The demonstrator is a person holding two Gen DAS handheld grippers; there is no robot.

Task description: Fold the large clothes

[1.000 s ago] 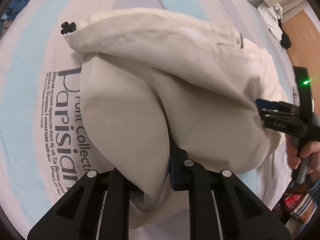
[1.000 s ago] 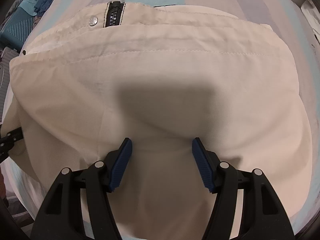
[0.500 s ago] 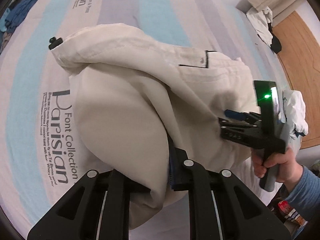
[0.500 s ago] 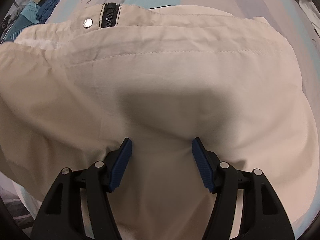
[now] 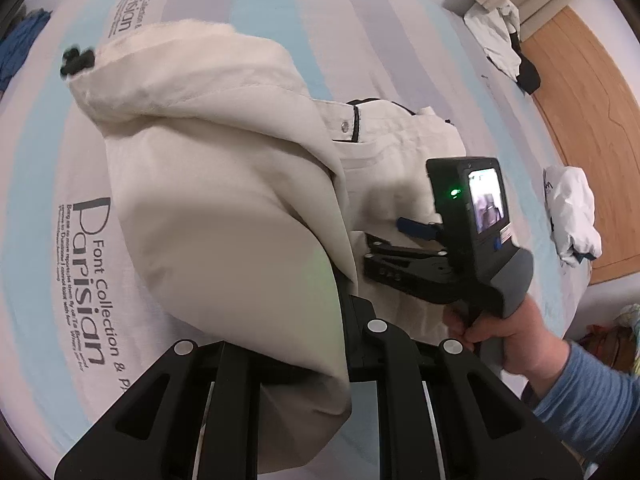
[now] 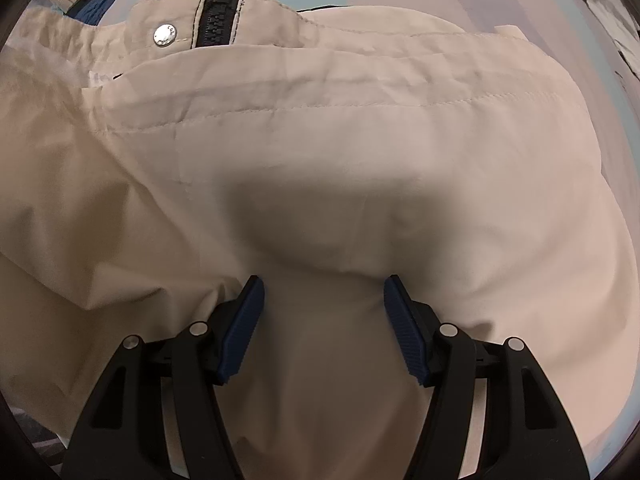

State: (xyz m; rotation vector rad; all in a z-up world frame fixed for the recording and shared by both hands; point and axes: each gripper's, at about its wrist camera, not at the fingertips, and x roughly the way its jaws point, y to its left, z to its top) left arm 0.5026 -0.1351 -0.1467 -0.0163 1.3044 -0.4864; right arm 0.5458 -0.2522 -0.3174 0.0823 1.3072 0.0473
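Observation:
A cream jacket [image 5: 224, 208] with a black zipper [image 6: 218, 20] and a metal snap lies partly folded on the striped bed. My left gripper [image 5: 320, 340] is shut on a fold of the jacket, and the cloth drapes over its fingers and hides the pads. My right gripper [image 6: 322, 320] is open, its blue pads [image 6: 244, 322] resting on the jacket [image 6: 360, 152] with cloth between them. The right gripper [image 5: 408, 236] also shows in the left wrist view, held by a hand at the jacket's right side.
The bed sheet [image 5: 84, 280] has pale stripes and printed lettering. A wooden door [image 5: 580, 128] stands at the right, with clothes heaped beside it. A white bag [image 5: 572, 208] lies at the bed's right edge. Blue cloth [image 5: 20, 44] lies far left.
My left gripper has lifted the jacket fold and carried it rightward over the rest of the jacket. The right gripper now sits much closer to the left one and stays open.

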